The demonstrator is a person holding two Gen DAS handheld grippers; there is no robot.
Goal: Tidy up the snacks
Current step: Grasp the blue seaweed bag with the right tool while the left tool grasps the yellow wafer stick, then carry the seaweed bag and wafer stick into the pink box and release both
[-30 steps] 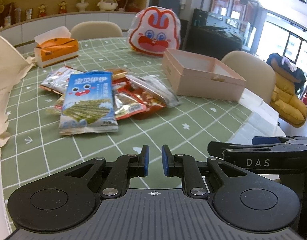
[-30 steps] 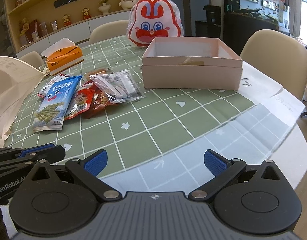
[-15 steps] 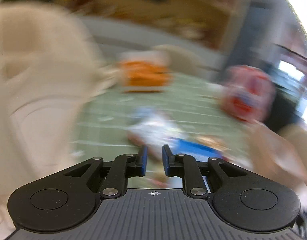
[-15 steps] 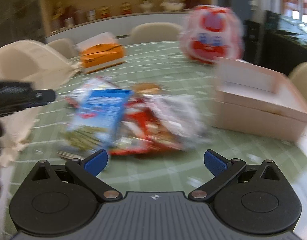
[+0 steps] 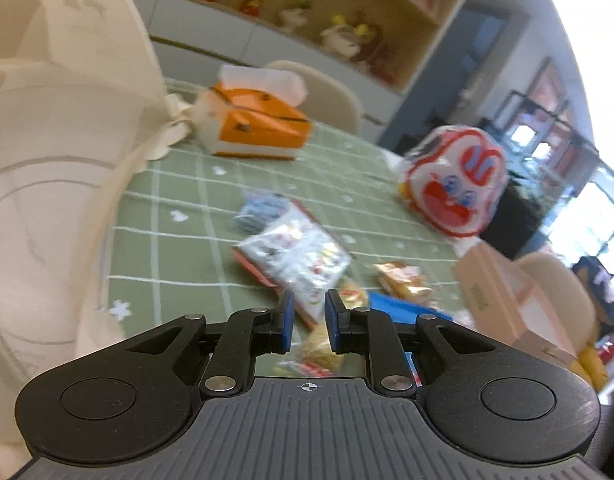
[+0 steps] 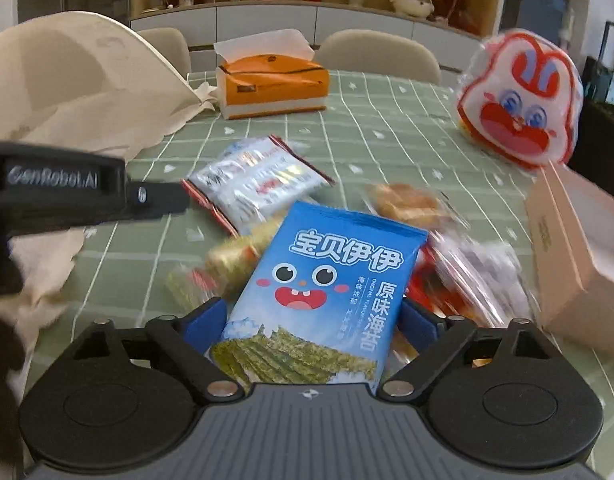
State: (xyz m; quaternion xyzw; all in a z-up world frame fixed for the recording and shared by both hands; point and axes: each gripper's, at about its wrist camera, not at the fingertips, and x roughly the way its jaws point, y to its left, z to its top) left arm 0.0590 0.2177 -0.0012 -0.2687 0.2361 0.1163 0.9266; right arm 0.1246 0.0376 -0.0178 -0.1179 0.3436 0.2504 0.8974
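Note:
A pile of snack packets lies on the green checked tablecloth (image 6: 379, 128). On top is a blue seaweed packet (image 6: 327, 292), lying between the open fingers of my right gripper (image 6: 313, 320). A silver and red packet (image 6: 255, 184) lies behind it; it also shows in the left wrist view (image 5: 295, 256). A pink cardboard box (image 6: 579, 248) stands to the right. My left gripper (image 5: 309, 320) hovers above the pile's left side, its jaws nearly closed and empty. It also shows in the right wrist view (image 6: 87, 188).
A cream cloth bag (image 5: 47, 160) fills the left side. An orange tissue box (image 6: 273, 84) stands at the back. A rabbit-face bag (image 6: 519, 100) stands at the back right. Chairs ring the table.
Both grippers have moved forward and left, from the table's near edge to the snack pile. The right gripper now straddles the blue packet. The left gripper has turned toward the cloth bag.

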